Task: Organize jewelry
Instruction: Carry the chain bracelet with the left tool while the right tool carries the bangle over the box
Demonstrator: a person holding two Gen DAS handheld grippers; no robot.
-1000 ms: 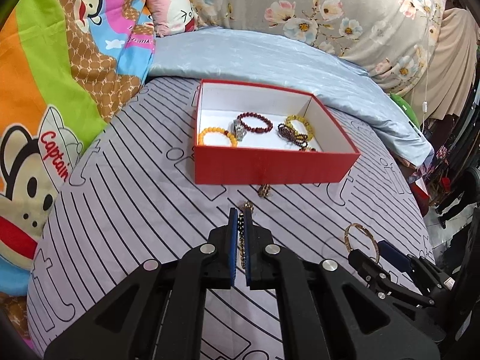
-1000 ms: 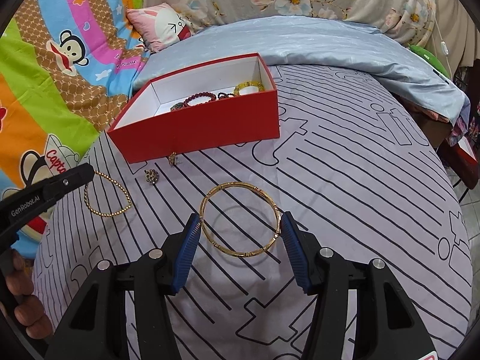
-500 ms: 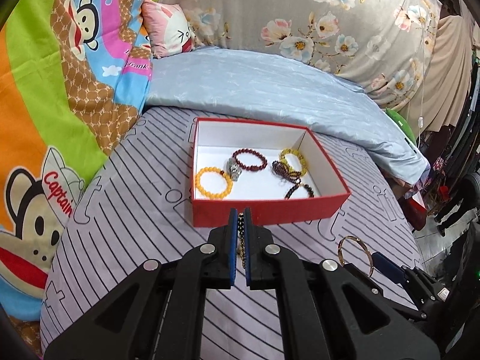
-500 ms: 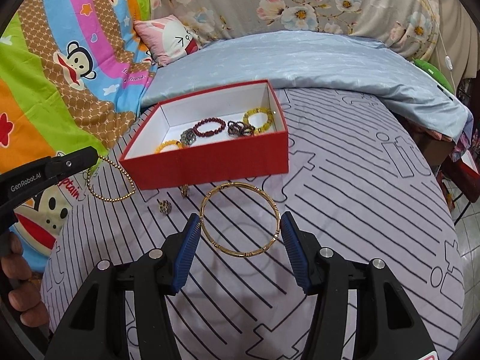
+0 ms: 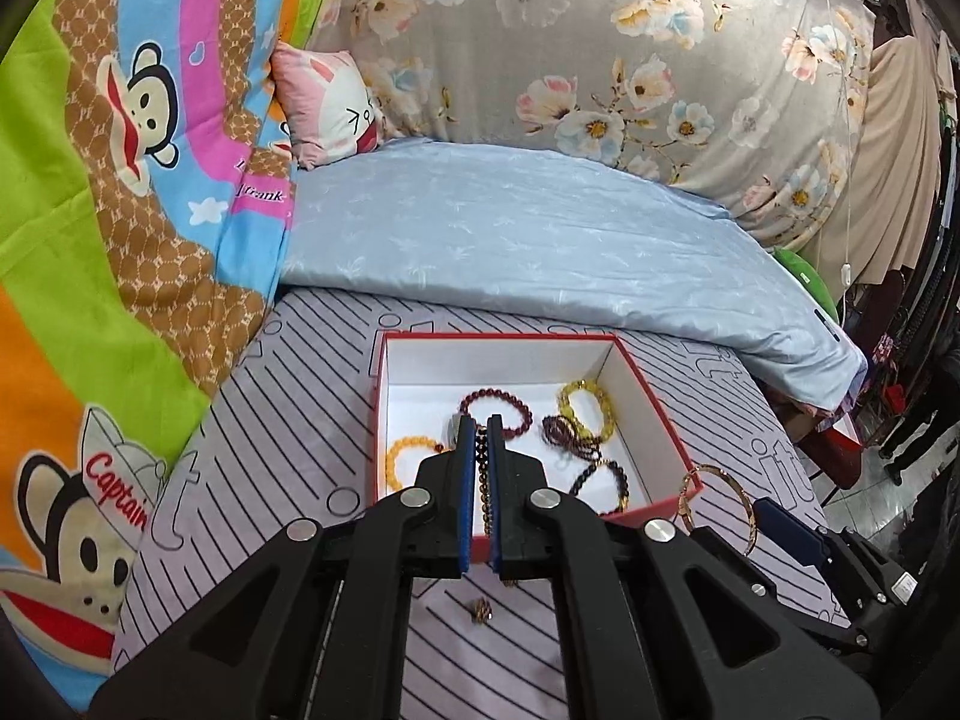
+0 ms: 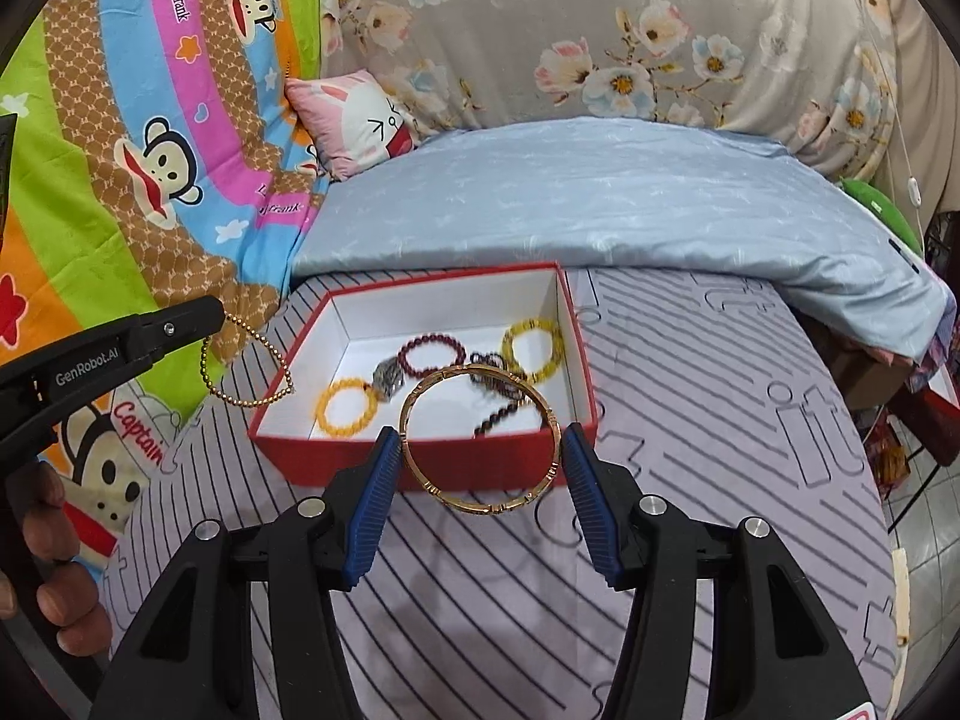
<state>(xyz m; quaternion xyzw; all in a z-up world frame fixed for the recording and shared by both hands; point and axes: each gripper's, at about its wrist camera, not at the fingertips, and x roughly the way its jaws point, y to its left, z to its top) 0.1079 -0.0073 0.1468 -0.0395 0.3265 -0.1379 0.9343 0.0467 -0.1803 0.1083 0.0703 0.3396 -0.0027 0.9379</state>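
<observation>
Left claw [image 5: 478,438] clenched on gold bead chain [image 6: 240,360], hanging beside red box [image 6: 420,462] | right claw [image 6: 480,450] grasping gold bangle [image 6: 480,438] between its pads, above the box's near wall

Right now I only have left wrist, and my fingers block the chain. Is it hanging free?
Observer: Yes. In right wrist the chain hangs as an open loop from the left gripper, by the box's left rim.
Operator: Is the right gripper holding the bangle, or just around it?
Observer: Holding it. Both pads of the right gripper press on the bangle, one on each side, in front of the box.
Operator: What's behind my fingers in the box?
Observer: A grey piece, lying next to the orange bracelet.
</observation>
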